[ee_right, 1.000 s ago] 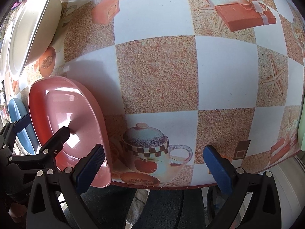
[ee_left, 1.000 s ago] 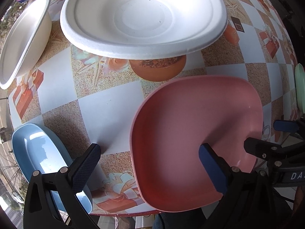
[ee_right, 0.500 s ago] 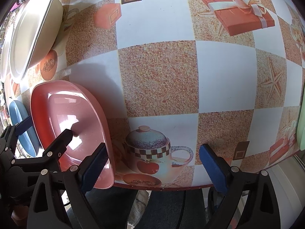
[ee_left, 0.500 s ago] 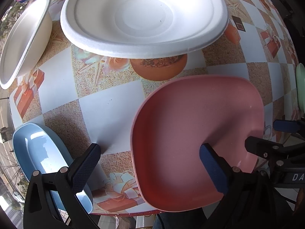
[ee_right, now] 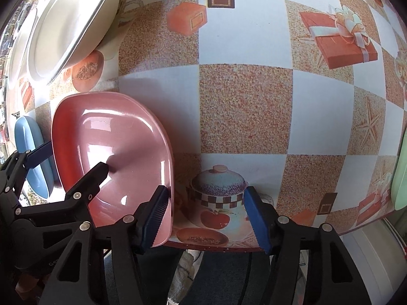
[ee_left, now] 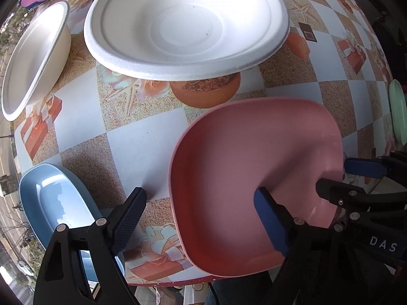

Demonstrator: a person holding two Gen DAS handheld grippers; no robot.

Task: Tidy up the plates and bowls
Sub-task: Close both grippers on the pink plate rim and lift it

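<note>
A pink squarish plate [ee_left: 244, 167] lies at the table's near edge; it also shows in the right wrist view [ee_right: 114, 157]. My left gripper [ee_left: 201, 218] is open, its left finger over the table and its right finger over the pink plate's inside. My right gripper [ee_right: 206, 218] is open beside the plate's right rim, its left finger touching or almost touching that rim. A blue plate [ee_left: 56, 203] lies left of the pink one. A large white bowl [ee_left: 185, 25] and a cream bowl [ee_left: 33, 56] stand further back.
A pale green plate [ee_left: 398, 111] lies at the table's right edge, also in the right wrist view [ee_right: 400, 175]. The table has a checkered printed cloth [ee_right: 244, 101]. The table's near edge runs just under both grippers.
My right gripper has moved left and forward toward the pink plate's rim, and its jaws have narrowed. The left gripper has hardly moved.
</note>
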